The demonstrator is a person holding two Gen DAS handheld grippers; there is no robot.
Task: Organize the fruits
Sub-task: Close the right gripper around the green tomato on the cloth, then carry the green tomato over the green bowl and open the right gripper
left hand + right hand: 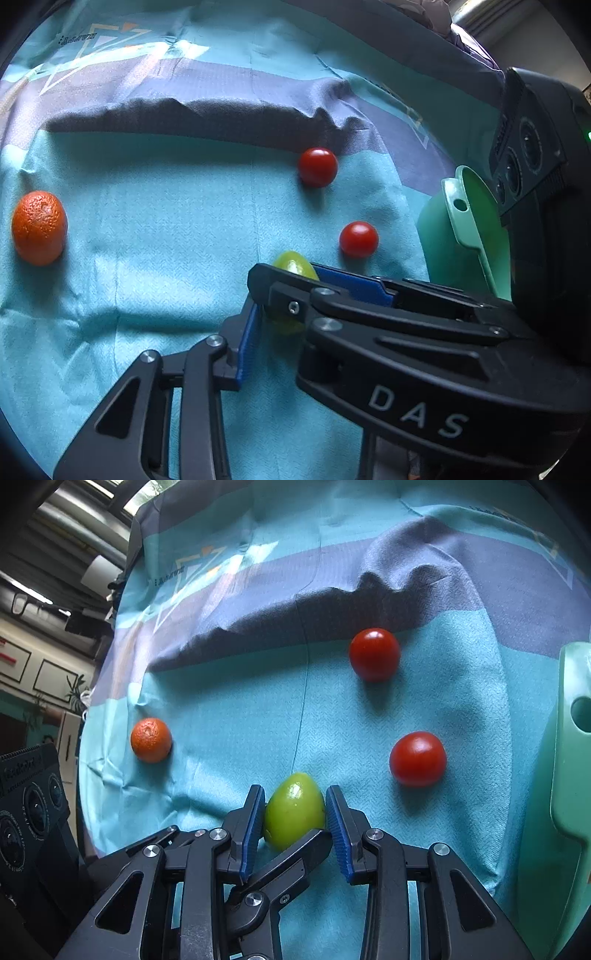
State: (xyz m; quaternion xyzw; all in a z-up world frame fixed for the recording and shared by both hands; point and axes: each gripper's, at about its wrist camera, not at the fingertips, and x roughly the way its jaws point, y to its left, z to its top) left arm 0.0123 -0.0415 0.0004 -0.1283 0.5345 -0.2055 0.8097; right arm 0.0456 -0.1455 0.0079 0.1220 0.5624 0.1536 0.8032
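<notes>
A green egg-shaped fruit lies on the teal cloth. My right gripper has its blue pads on both sides of it, touching it. In the left wrist view the right gripper crosses in front and covers most of that fruit. The left gripper's own blue pad shows only on one side; its other finger is hidden. Two red tomatoes and an orange mandarin lie loose on the cloth.
A mint green plastic container stands at the right edge, also in the left wrist view. The cloth has a raised dark fold behind the fruits. The mandarin sits far left in the left wrist view.
</notes>
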